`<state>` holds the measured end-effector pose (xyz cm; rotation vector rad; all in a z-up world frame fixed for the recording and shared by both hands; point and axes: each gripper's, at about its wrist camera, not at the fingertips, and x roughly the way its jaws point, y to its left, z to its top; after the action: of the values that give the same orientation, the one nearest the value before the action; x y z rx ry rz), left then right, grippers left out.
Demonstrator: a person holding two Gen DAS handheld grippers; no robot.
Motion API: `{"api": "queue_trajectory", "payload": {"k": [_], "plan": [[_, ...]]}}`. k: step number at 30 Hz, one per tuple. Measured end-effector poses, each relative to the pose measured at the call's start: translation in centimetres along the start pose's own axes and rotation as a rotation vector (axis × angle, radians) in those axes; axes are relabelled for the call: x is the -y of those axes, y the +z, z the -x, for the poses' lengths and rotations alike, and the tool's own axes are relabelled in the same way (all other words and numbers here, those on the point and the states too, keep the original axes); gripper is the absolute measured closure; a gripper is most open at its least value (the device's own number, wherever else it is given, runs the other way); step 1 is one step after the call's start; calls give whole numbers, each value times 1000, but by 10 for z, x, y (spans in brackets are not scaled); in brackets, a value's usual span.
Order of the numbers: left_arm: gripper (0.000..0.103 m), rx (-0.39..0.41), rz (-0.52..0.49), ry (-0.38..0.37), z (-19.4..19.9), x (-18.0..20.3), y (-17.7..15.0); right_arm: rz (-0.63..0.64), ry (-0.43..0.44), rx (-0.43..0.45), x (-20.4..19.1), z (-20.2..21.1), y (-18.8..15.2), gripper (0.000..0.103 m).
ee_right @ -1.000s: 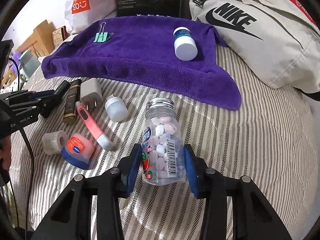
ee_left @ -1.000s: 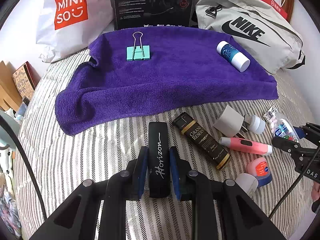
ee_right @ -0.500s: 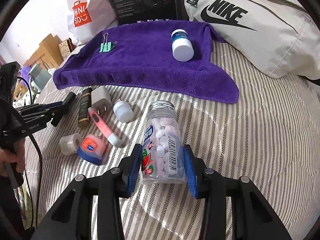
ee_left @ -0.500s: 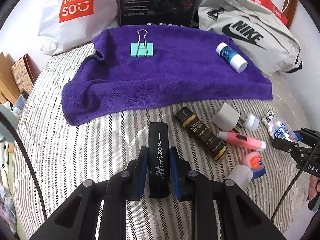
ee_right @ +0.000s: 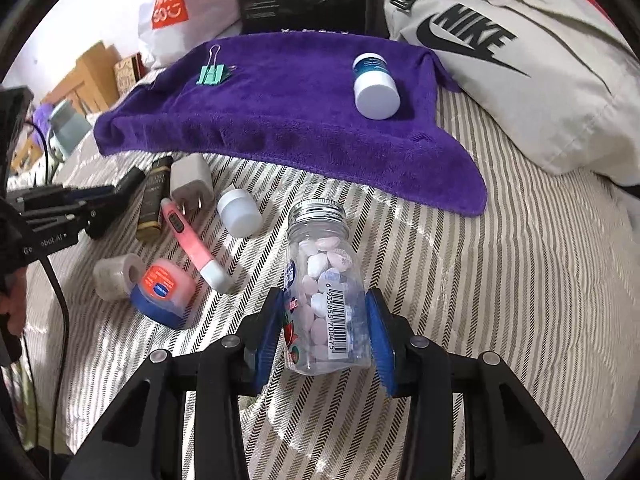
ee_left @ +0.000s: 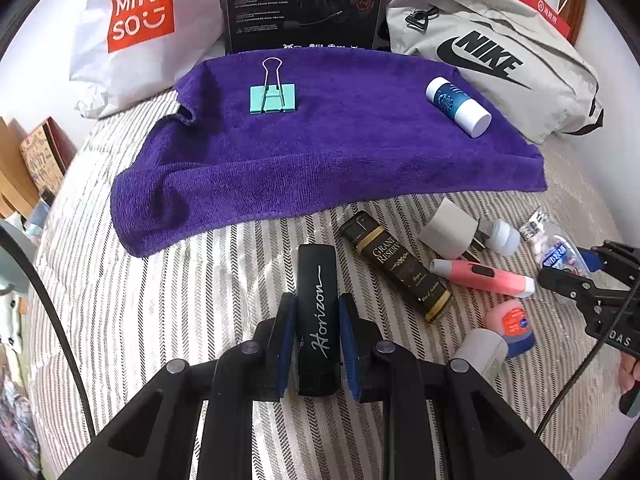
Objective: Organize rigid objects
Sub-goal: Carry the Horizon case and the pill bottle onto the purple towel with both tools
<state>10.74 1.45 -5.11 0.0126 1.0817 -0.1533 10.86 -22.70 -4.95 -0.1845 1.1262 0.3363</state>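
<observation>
Surface: striped bedspread [ee_left: 168, 320], backed by a Miniso bag [ee_left: 132, 20] and Nike bag [ee_left: 500, 60].
Sorting zone: purple towel [ee_left: 340, 152], carrying a teal binder clip [ee_left: 273, 97] and blue-white tube [ee_left: 458, 106], evidently already sorted.
Left gripper [ee_left: 316, 336]: clamped on black "Horizon" case [ee_left: 317, 300], held lengthwise, presumably for transfer to the towel.
Right gripper [ee_right: 326, 332]: clamped on clear candy jar [ee_right: 326, 280], gripped near its base.
Unsorted, clustered beside the towel: Grand Reserve tube [ee_left: 396, 264], charger plug [ee_left: 450, 228], pink thermometer [ee_left: 482, 276], Vaseline tin [ee_left: 512, 320].

On the towel [ee_left: 320, 160] lie a clip [ee_left: 273, 97] (left) and a bottle [ee_left: 458, 107] (right).
</observation>
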Motion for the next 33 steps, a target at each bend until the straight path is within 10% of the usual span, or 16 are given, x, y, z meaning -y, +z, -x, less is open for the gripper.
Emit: {"api": "queue_trajectory", "payload": {"k": [33], "plan": [[82,78,41,-45,41,-21,31,-48,175,79,1,41,30,62]]}}
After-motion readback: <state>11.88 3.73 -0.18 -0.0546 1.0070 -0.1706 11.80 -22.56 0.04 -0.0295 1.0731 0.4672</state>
